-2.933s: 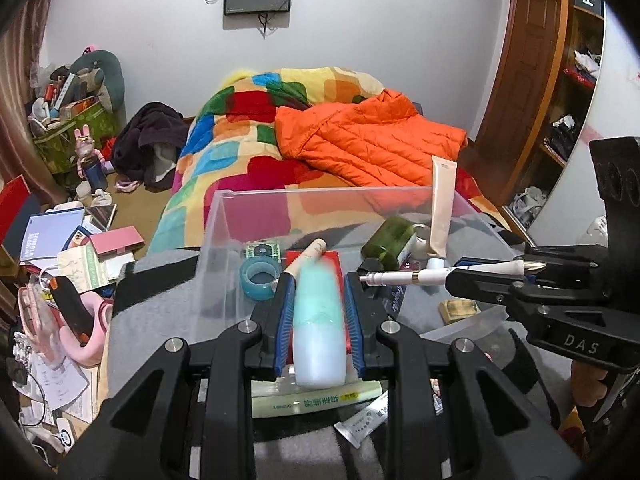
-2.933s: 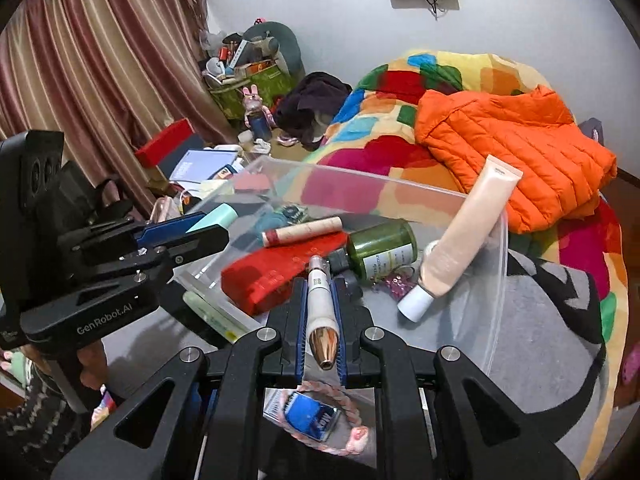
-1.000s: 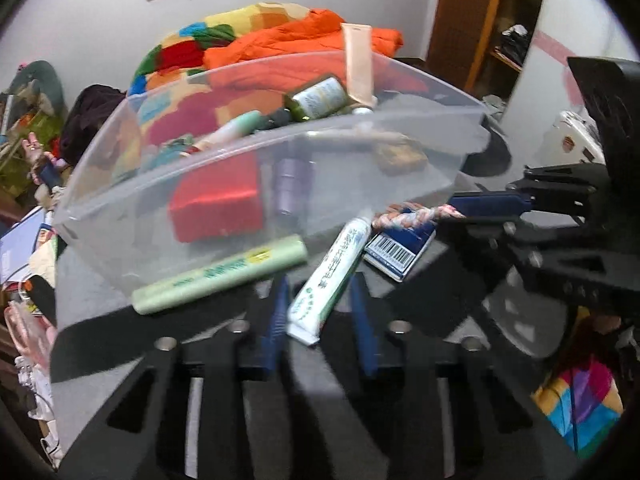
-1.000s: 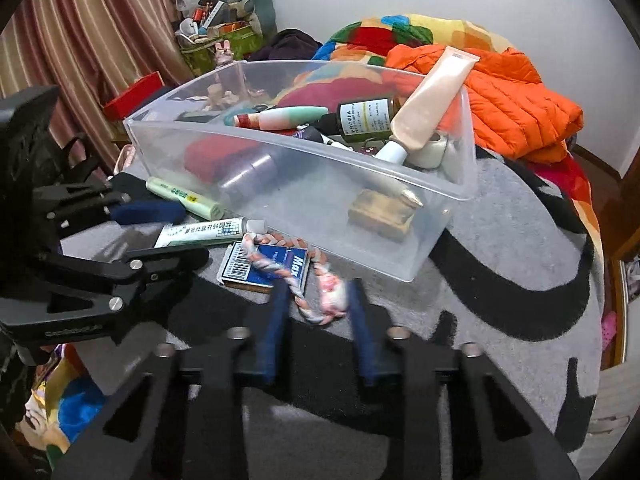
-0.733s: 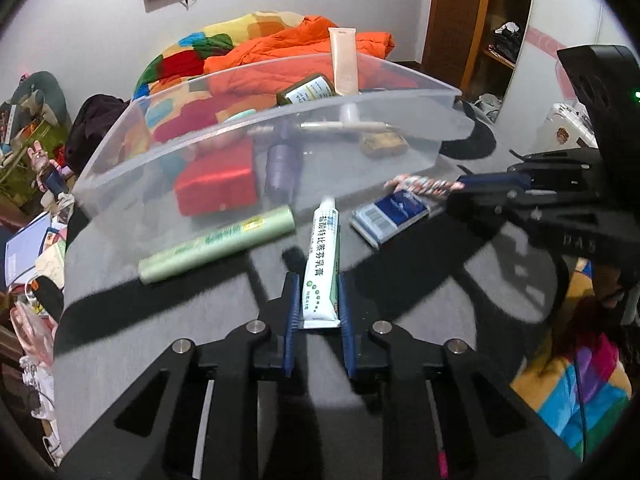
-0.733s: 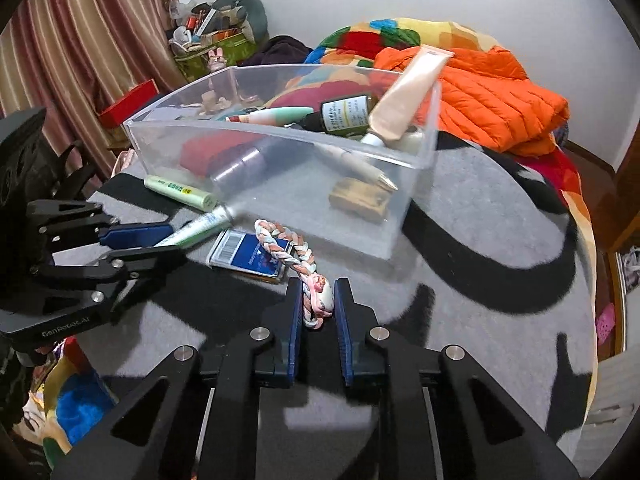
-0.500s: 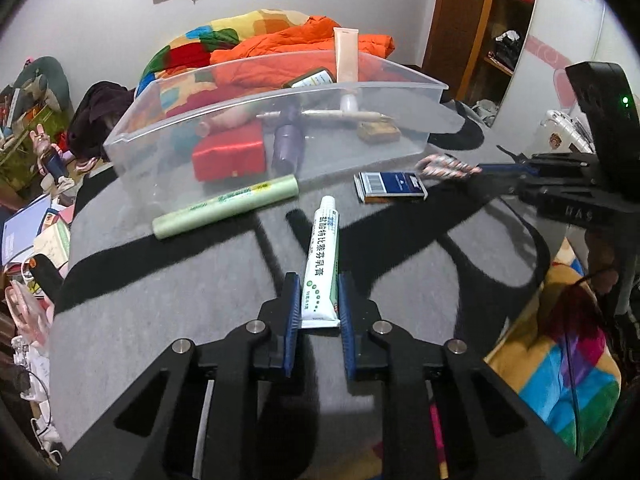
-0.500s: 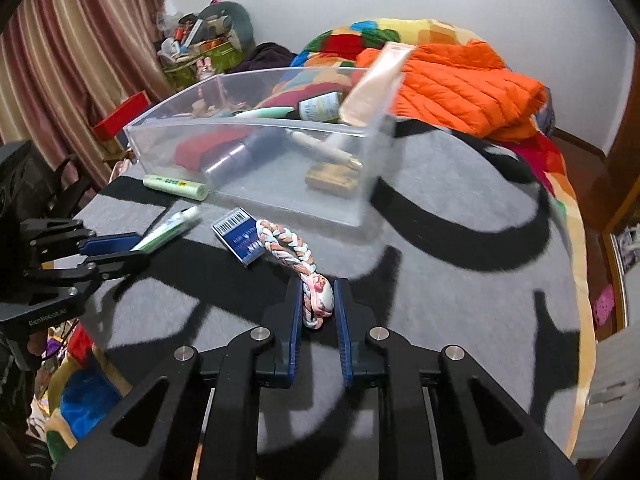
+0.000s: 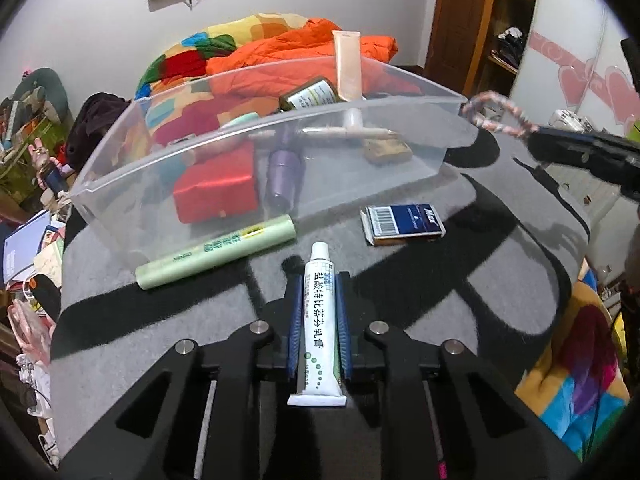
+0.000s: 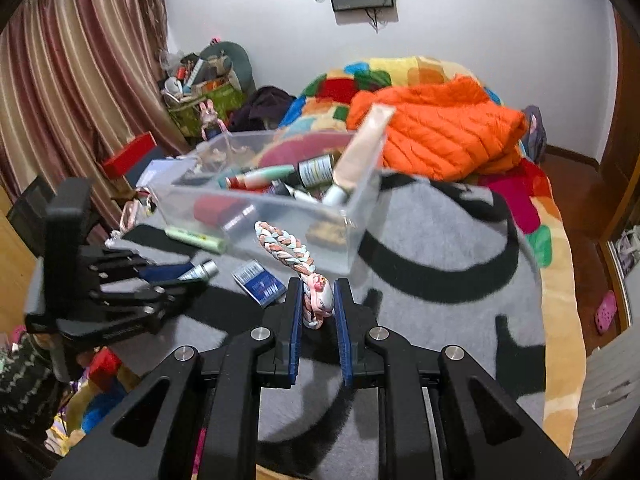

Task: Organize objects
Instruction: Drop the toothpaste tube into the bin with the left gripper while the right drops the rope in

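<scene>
My left gripper (image 9: 318, 280) is shut on a white ointment tube (image 9: 319, 320) and holds it above the grey blanket, in front of the clear plastic bin (image 9: 400, 172). My right gripper (image 10: 317, 284) is shut on a braided pastel cord (image 10: 286, 250) and holds it up near the bin's right end (image 10: 352, 216); the cord also shows in the left wrist view (image 9: 496, 118). The left gripper with the tube shows in the right wrist view (image 10: 192, 274).
A green tube (image 9: 216, 252) and a blue card pack (image 9: 402, 224) lie on the blanket (image 9: 480, 280) before the bin. The bin holds a red box (image 9: 216, 188), a purple bottle (image 9: 282, 176), a dark green bottle (image 9: 312, 96) and a beige tube (image 9: 348, 66). Bed and orange jacket (image 10: 436, 136) lie behind.
Both grippers dropped their earlier items in the bin, closed on the tube and the cord, and have lifted them up and back from the blanket.
</scene>
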